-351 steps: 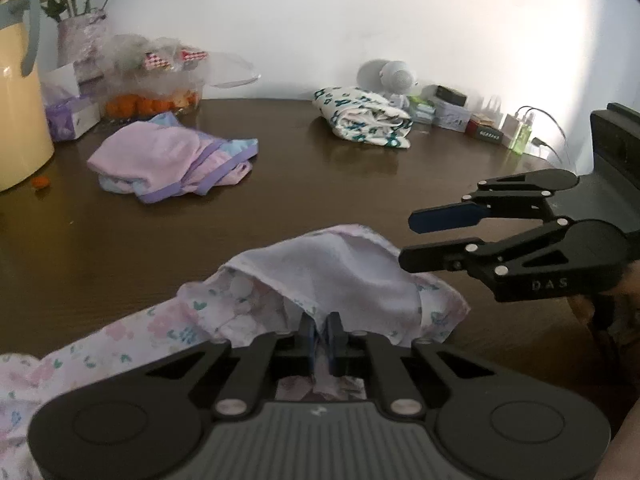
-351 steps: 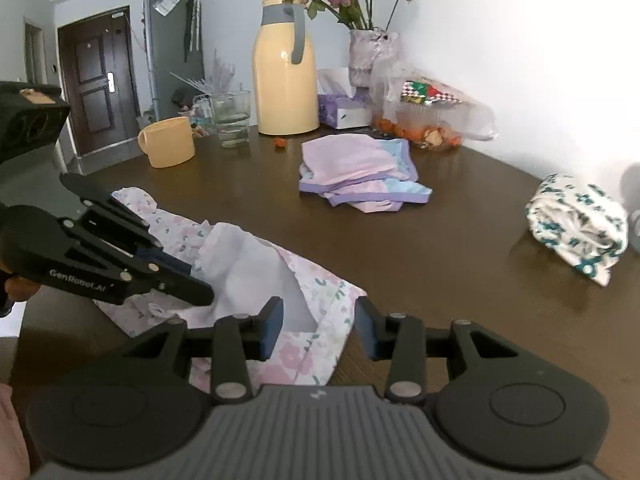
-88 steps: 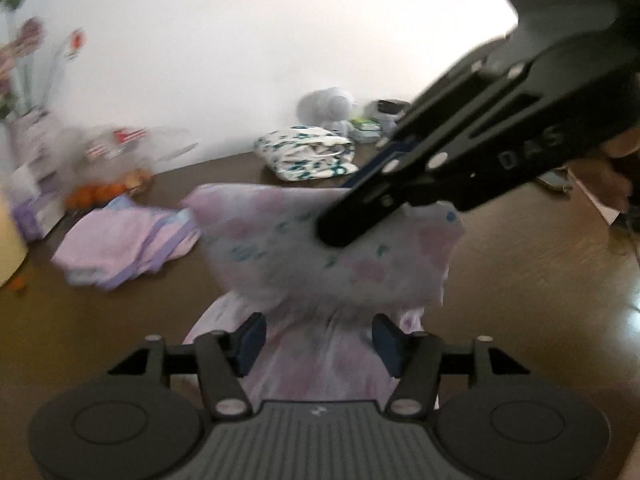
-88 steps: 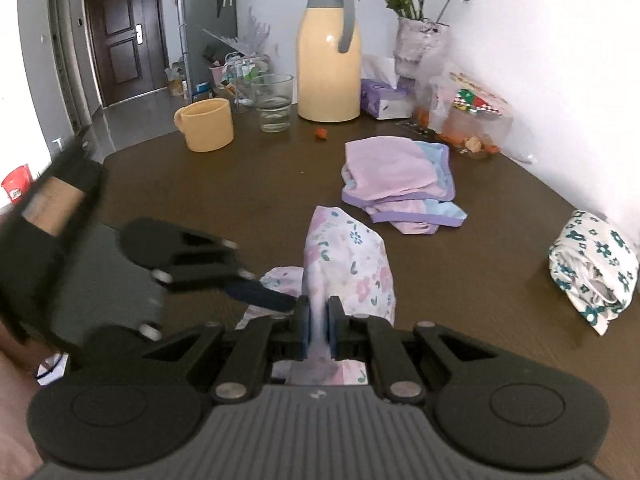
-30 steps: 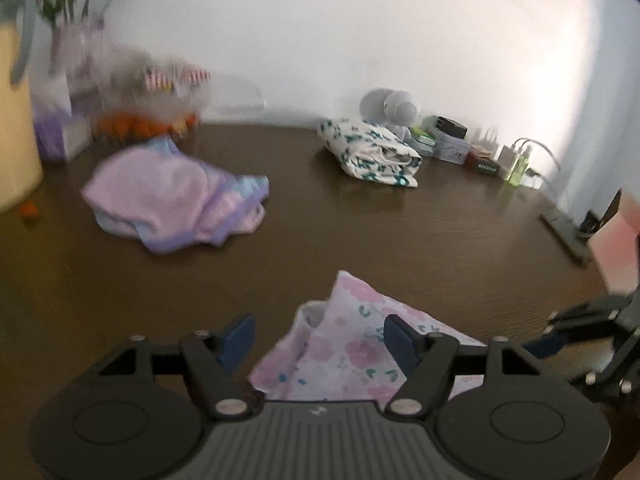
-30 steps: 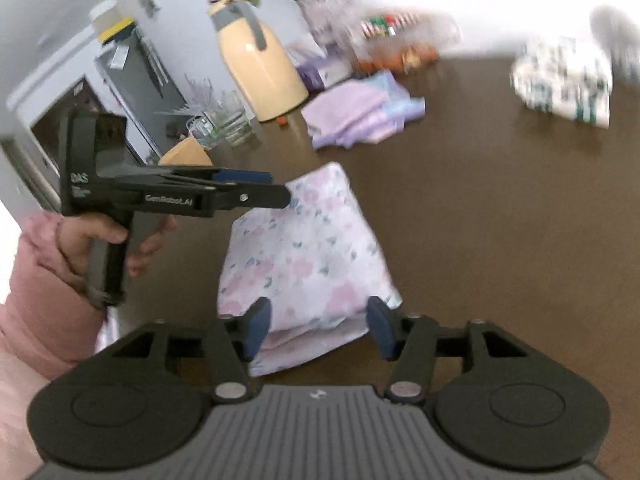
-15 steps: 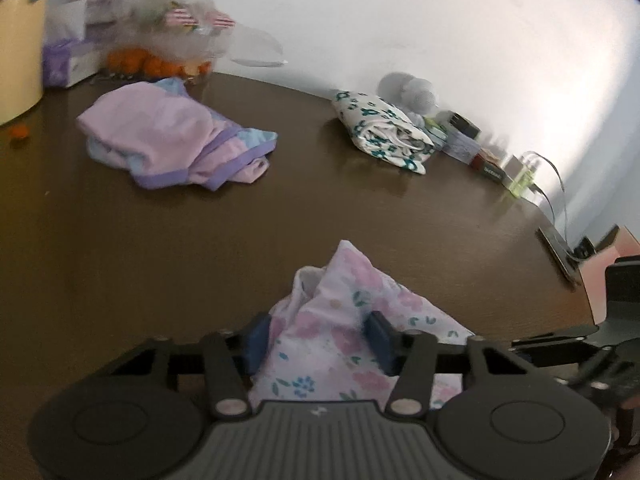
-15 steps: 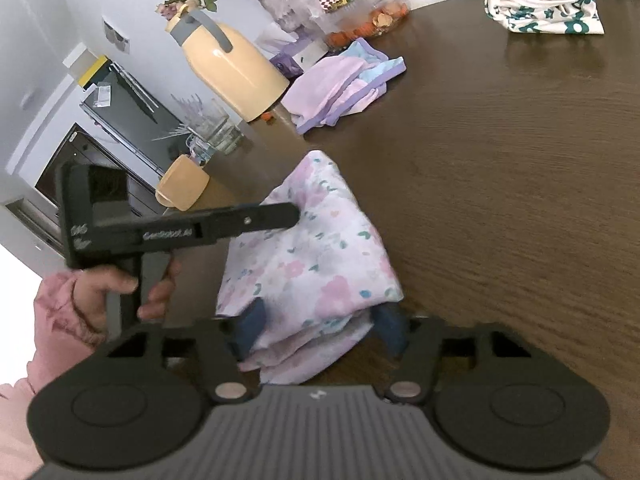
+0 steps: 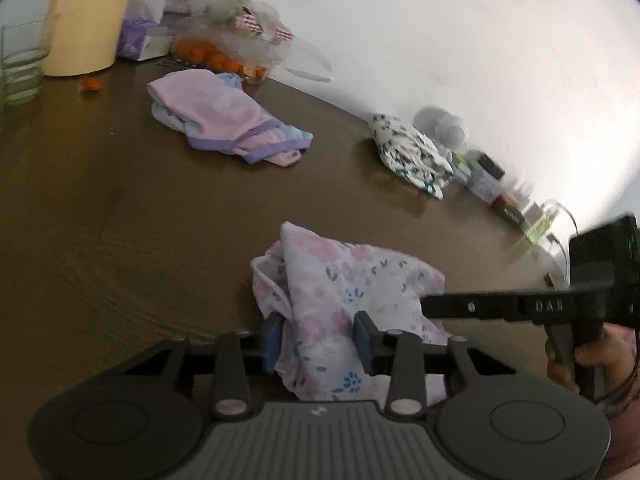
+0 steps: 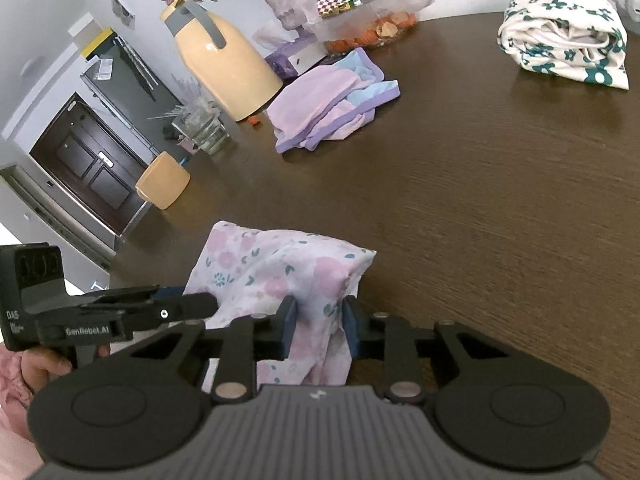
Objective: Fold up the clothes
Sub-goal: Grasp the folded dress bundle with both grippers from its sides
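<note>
A: What does the left wrist view show?

B: At bottom centre, the left tool (image 9: pixel 318 338) has its blue pads spread on either side of a bunched floral garment (image 9: pixel 352 292) lying on the dark brown tabletop (image 9: pixel 120 220). The pads touch the cloth, but I cannot tell whether they grip it. From the right edge, the right tool (image 9: pixel 430 306) reaches in, its tip against the garment's right side. A lilac folded garment (image 9: pixel 224 120) sits upper left and a white-and-teal folded bundle (image 9: pixel 412 154) lies right of centre, well apart.

A: And the right wrist view?

B: The right tool (image 10: pixel 318 324) at bottom centre has its pads partly spread, with a fold of the floral garment (image 10: pixel 280 272) between them. The left tool (image 10: pixel 200 304) enters from the lower left, held by a hand (image 10: pixel 44 364). A yellow jug (image 10: pixel 224 68) and yellow cup (image 10: pixel 162 186) stand upper left.
</note>
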`<action>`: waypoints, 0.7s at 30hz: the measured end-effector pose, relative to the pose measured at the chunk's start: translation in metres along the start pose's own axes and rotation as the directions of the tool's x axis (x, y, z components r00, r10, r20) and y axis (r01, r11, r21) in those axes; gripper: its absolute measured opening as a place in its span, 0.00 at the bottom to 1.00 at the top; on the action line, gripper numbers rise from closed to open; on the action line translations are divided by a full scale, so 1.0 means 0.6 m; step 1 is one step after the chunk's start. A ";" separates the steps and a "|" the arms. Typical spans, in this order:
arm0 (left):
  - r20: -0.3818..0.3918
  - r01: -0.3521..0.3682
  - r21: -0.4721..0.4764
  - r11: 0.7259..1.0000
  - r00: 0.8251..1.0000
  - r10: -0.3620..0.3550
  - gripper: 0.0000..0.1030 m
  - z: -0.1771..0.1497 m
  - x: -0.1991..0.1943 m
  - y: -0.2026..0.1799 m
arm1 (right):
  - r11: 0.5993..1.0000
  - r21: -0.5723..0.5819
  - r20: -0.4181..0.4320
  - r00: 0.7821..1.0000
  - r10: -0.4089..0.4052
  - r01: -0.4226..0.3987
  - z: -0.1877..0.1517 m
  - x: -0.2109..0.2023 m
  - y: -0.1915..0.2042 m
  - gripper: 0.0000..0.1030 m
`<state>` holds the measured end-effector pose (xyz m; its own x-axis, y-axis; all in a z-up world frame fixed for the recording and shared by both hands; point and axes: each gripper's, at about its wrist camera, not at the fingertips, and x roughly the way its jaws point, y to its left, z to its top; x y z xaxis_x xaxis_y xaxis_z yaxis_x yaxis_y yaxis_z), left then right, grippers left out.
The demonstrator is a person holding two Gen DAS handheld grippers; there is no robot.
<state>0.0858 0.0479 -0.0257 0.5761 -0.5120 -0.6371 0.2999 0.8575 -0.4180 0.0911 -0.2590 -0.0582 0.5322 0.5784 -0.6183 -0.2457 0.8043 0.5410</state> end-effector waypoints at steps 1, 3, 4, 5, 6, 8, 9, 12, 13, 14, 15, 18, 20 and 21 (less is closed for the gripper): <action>0.010 -0.005 -0.010 1.000 1.000 0.005 0.49 0.002 -0.003 0.002 | 1.000 -0.004 0.013 1.000 -0.003 0.003 -0.002 -0.007 0.002 0.28; 0.033 -0.026 -0.021 0.999 0.999 0.027 0.60 0.005 -0.011 0.006 | 1.000 -0.013 0.039 0.999 -0.008 0.008 -0.006 -0.021 0.005 0.53; 0.045 -0.039 -0.028 0.999 0.998 0.040 0.71 0.006 -0.016 0.009 | 1.000 -0.017 0.052 0.999 -0.010 0.011 -0.008 -0.027 0.007 0.58; 0.050 -0.046 -0.036 0.998 0.998 0.048 0.81 0.007 -0.019 0.011 | 1.000 -0.021 0.065 0.998 -0.013 0.014 -0.010 -0.034 0.009 0.65; 0.054 -0.052 -0.044 0.998 0.997 0.055 0.85 0.007 -0.022 0.013 | 0.999 -0.026 0.073 0.997 -0.017 0.019 -0.013 -0.039 0.011 0.73; 0.047 -0.062 -0.067 0.996 0.997 0.065 0.94 0.007 -0.024 0.015 | 0.999 -0.031 0.083 0.996 -0.032 0.035 -0.018 -0.043 0.017 0.85; 0.040 -0.067 -0.081 0.994 0.997 0.070 0.95 0.007 -0.023 0.016 | 0.998 -0.035 0.088 0.995 -0.042 0.045 -0.021 -0.044 0.021 0.90; 0.016 -0.066 -0.126 0.990 0.998 0.069 0.96 0.006 -0.020 0.020 | 0.997 -0.043 0.097 0.993 -0.062 0.067 -0.027 -0.045 0.029 1.00; 0.009 -0.061 -0.137 0.989 0.998 0.063 0.96 0.006 -0.018 0.022 | 0.996 -0.045 0.098 0.993 -0.068 0.072 -0.029 -0.045 0.032 1.00; 0.006 -0.059 -0.141 0.988 0.998 0.060 0.96 0.008 -0.016 0.023 | 0.996 -0.047 0.100 0.992 -0.073 0.078 -0.031 -0.045 0.034 1.00; 0.005 -0.059 -0.139 0.989 0.998 0.061 0.96 0.009 -0.014 0.023 | 0.996 -0.046 0.098 0.993 -0.068 0.073 -0.031 -0.043 0.035 1.00; -0.003 -0.054 -0.121 0.991 0.999 0.054 0.96 0.013 -0.006 0.020 | 0.997 -0.041 0.093 0.993 -0.068 0.072 -0.031 -0.038 0.035 1.00; -0.015 -0.051 -0.104 0.993 0.999 0.049 0.92 0.016 0.001 0.018 | 0.997 -0.036 0.090 0.993 -0.072 0.075 -0.031 -0.034 0.034 0.99; -0.022 -0.054 -0.090 0.995 0.998 0.052 0.90 0.017 0.005 0.016 | 0.997 -0.033 0.088 0.993 -0.073 0.076 -0.031 -0.032 0.034 0.99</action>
<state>0.0982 0.0549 -0.0251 0.5742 -0.4677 -0.6720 0.1991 0.8759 -0.4395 0.0608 -0.2512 -0.0462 0.6183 0.5036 -0.6034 -0.2311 0.8503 0.4728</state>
